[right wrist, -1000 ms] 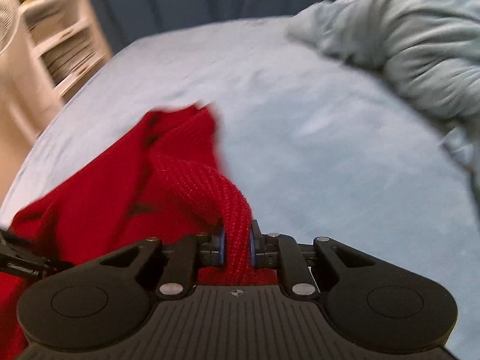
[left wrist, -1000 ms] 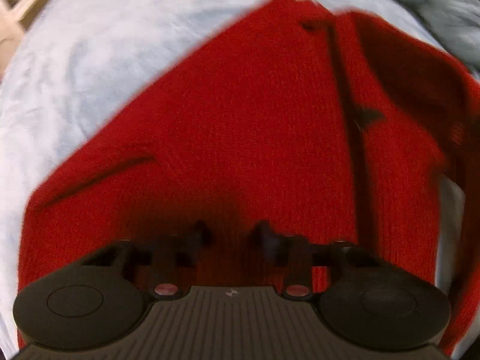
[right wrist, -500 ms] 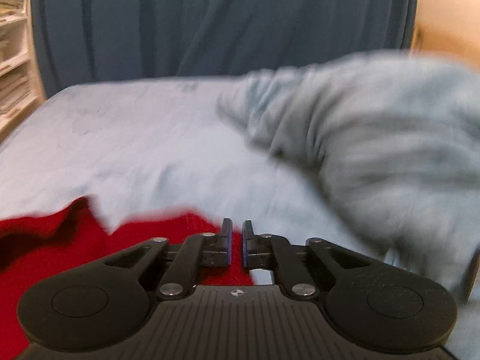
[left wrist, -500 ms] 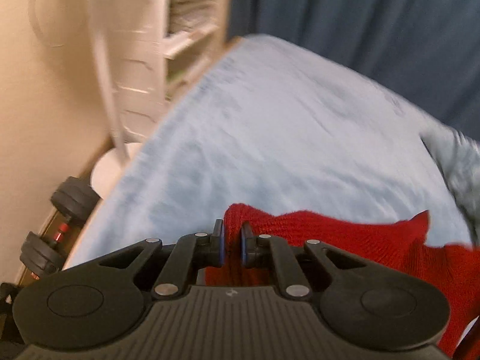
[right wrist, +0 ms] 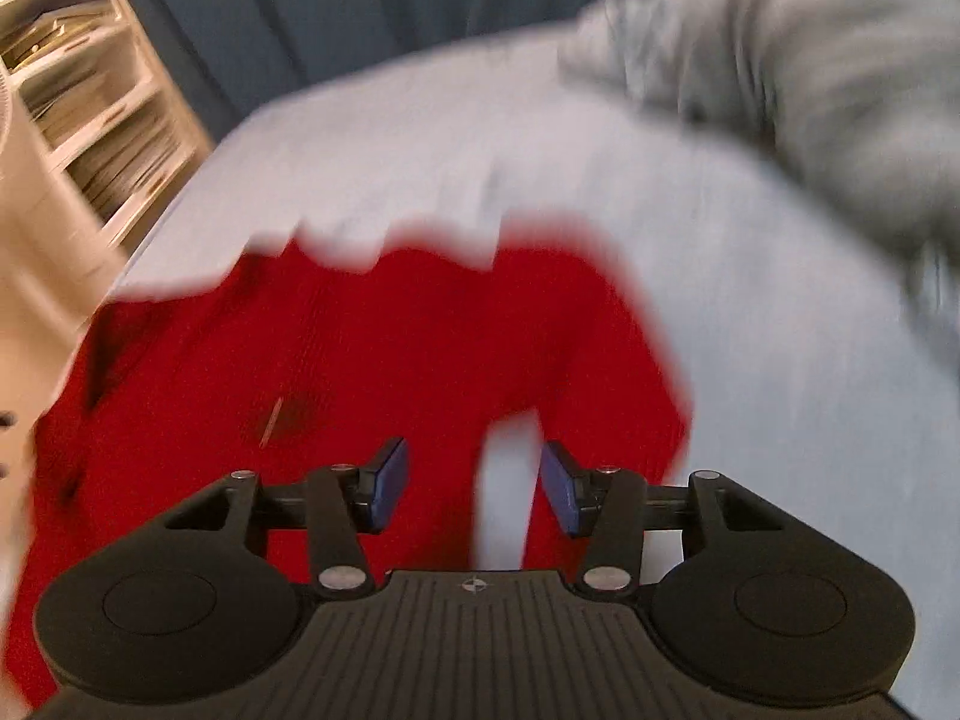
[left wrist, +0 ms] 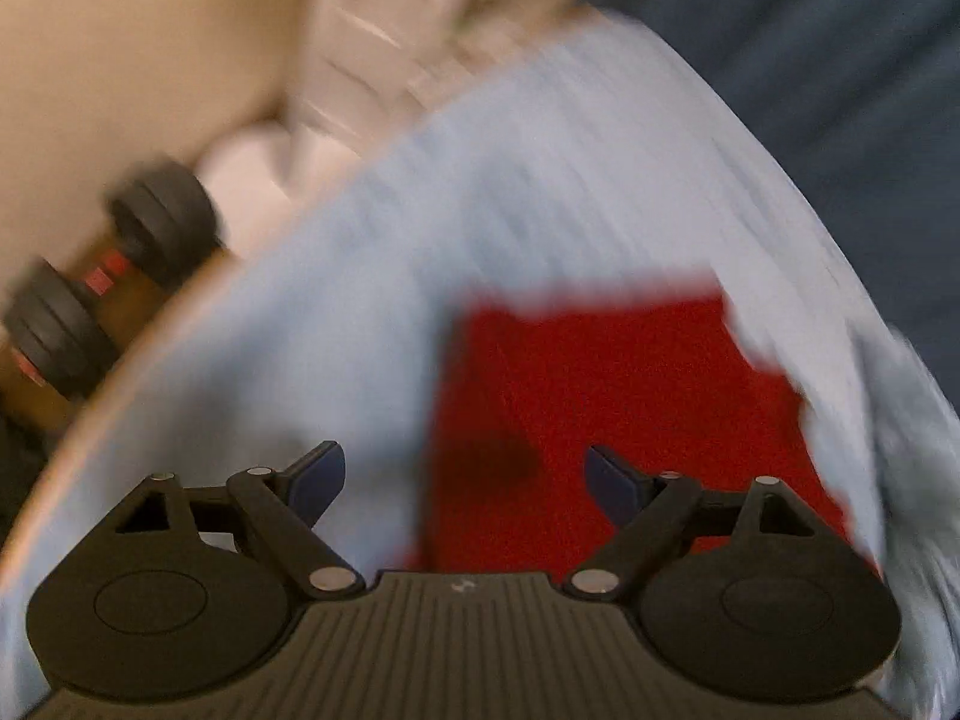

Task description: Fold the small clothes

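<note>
My left gripper (left wrist: 465, 480) is spread wide, its 2 blue-padded fingers (left wrist: 315, 477) apart with nothing between them; it hangs over the left edge of the red knit garment (left wrist: 624, 414), which lies on the pale blue bedcover (left wrist: 480, 198). My right gripper (right wrist: 474, 489) is also spread, holding nothing, above the same garment (right wrist: 372, 372); a narrow strip of bedcover (right wrist: 750, 390) shows through a gap in the red cloth between its fingers (right wrist: 387, 483). Both views are blurred, so I cannot tell how neatly the garment is folded. A crumpled grey-blue blanket (right wrist: 810, 78) sits well beyond it on the right. Off the bed's left side I see black dumbbells (left wrist: 108, 276) and white shelves (right wrist: 78, 102), with a dark blue curtain (right wrist: 336, 6) behind
</note>
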Available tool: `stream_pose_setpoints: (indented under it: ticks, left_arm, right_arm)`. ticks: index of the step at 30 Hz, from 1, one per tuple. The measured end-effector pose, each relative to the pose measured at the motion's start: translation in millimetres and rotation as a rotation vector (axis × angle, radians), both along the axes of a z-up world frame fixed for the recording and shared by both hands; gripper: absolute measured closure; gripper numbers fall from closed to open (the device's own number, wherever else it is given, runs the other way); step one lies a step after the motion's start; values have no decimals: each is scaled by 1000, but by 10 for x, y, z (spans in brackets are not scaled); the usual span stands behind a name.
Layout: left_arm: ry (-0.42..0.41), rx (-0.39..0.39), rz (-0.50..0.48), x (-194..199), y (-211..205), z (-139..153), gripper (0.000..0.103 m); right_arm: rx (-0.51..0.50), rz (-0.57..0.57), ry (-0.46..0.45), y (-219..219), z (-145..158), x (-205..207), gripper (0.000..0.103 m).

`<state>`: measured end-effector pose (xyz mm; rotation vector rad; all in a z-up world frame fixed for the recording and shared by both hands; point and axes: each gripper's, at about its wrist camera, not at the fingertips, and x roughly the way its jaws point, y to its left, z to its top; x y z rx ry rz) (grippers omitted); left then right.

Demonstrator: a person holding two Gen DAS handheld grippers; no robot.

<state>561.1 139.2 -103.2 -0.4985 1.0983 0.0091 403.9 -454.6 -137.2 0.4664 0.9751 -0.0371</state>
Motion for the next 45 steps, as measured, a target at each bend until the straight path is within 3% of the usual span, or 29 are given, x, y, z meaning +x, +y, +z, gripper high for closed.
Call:
stream_pose_setpoints:
  ticks: [3,4,6,7,8,9,10,11,12,13,14,16,18,20,23,26,28,30,31,32,33,34,35,36,39,40,41,43,45]
  left_arm:
    - [46,-86,-198,-340,-410,-115,3]
    - [52,-86,-261,-405,-592,-199,0]
    - [95,-8,-331,-383,-926,-405,1]
    - [81,41,-327,-373,-1045,-460,31]
    - [48,40,-307,-349,-1085,-448,97]
    - [29,-48,-281,-281,-1023,-395,99]
    - [-51,-126,-186,-249,-842,-224,103]
    - [-160,-117,-95,-228,-629,18,103]
    - [-273,-55,17,-222,-371,273,100]
    - [-356,25,165,-249,-83,510,86]
    - [-383,93,291,-279,198,663,47]
    - [-356,116,357,-358,608,792,14]
    - [-304,96,311,-540,766,739,14]
    - [-225,43,266,-718,705,550,1]
    - [-102,-102,149,-881,328,118,0]
    - [34,-166,-49,-954,-293,-328,0]
    - [108,-120,-197,-947,-813,-623,0]
    - [211,59,-293,-898,-1204,-924,0]
    - [218,123,-309,-892,-1309,-1013,4]
    - [175,165,-275,-938,-1343,-988,25]
    - [139,131,-248,-949,-1299,-926,45]
    - [116,35,-230,-914,-1172,-831,85]
    - [103,-77,-178,-862,-982,-721,86]
    - [56,-117,-97,-816,-768,-560,86]
    - [-223,-85,230,-801,98,101,82]
    - [-262,-78,367,-837,429,223,71]
    - [-273,-64,456,-865,680,290,47]
    - [-238,-3,485,-996,976,313,17]
    - [-210,33,412,-1183,1023,259,15]
  right_arm:
    - [97,-34,81,244,-127,-570,52]
    - [112,-40,97,341,-126,-743,52]
    - [138,-61,114,487,-181,-923,52]
    - [144,-75,124,556,-157,-987,52]
    - [145,-77,147,617,-167,-998,52]
    - [145,-74,152,671,-121,-1026,52]
    - [141,-58,143,720,-68,-1033,52]
    - [130,-25,130,767,-6,-1030,52]
    - [115,3,111,811,41,-1045,53]
    - [99,22,90,796,98,-1122,53]
    - [82,34,77,833,124,-1138,52]
    - [77,34,79,831,129,-1151,52]
    - [97,19,100,811,86,-1209,52]
    - [109,10,124,814,29,-1321,52]
    - [102,8,148,898,-20,-1472,52]
    - [114,17,161,970,-19,-1545,52]
    - [109,29,175,1000,-30,-1573,52]
    - [107,34,194,1030,-56,-1582,52]
    - [108,36,199,1031,-73,-1595,52]
    - [108,42,202,1046,-83,-1592,52]
    - [105,49,204,1059,-90,-1594,52]
    - [100,60,203,1072,-97,-1597,52]
    - [93,70,202,1090,-105,-1597,52]
    - [83,80,203,1107,-111,-1590,52]
    - [73,78,189,1106,-100,-1580,52]
    - [78,66,174,1091,-82,-1590,52]
    - [84,57,163,1077,-72,-1605,52]
    - [94,25,152,1027,-61,-1660,51]
    - [99,-11,149,976,-51,-1752,51]
